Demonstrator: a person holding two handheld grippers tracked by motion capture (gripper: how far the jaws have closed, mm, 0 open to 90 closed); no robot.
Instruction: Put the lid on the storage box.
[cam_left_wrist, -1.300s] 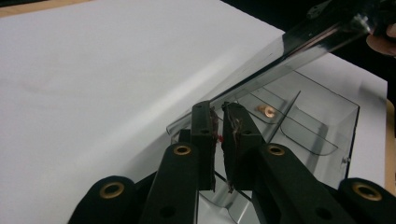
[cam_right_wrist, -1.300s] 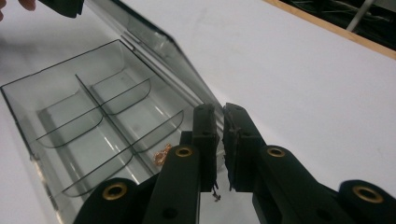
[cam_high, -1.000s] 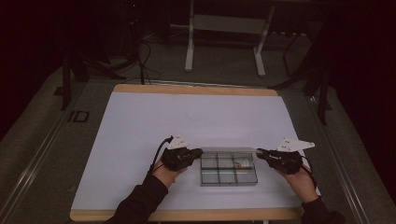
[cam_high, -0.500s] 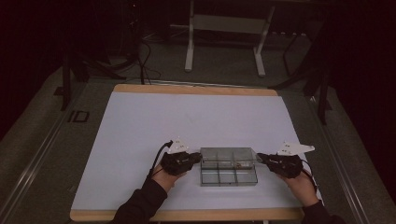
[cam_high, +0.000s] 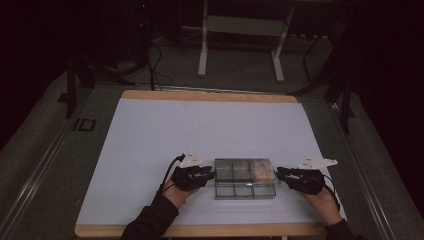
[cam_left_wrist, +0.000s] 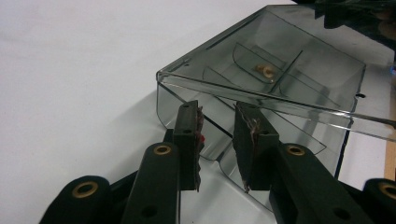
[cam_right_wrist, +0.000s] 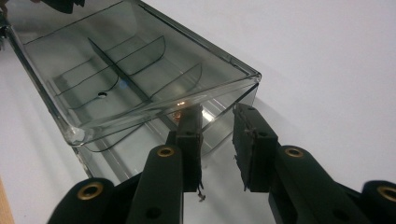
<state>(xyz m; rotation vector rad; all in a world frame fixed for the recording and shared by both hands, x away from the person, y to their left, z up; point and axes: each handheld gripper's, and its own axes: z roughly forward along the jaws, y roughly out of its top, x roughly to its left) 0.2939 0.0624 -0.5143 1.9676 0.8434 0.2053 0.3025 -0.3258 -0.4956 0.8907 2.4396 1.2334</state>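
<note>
Clear compartment box (cam_high: 245, 178) sitting on the white table mat (cam_high: 210, 135), near the front edge, right between the two grippers. Smoky transparent plastic, divided into small cells, hinged lid (cam_left_wrist: 280, 70) propped slightly up off the base rather than flat down. Small brass-looking bit (cam_left_wrist: 265, 70) visible through the lid in one cell from the left gripper view; something orange-ish (cam_high: 261, 169) in the far right cell from the high view, too blurry to identify.

Left gripper (cam_high: 210, 175) parked at the box's left end, jaws slightly apart and just been opening, nothing pinched. From the left gripper view (cam_left_wrist: 217, 140), pads right up at the box's corner wall, box edge showing in the gap, no squeeze on it.

Right gripper (cam_high: 278, 174) at the box's right end, same deal: jaws just been opening, small gap, no grip. From the right gripper view (cam_right_wrist: 217, 142), tips just under the raised lid edge at the end wall.
</note>
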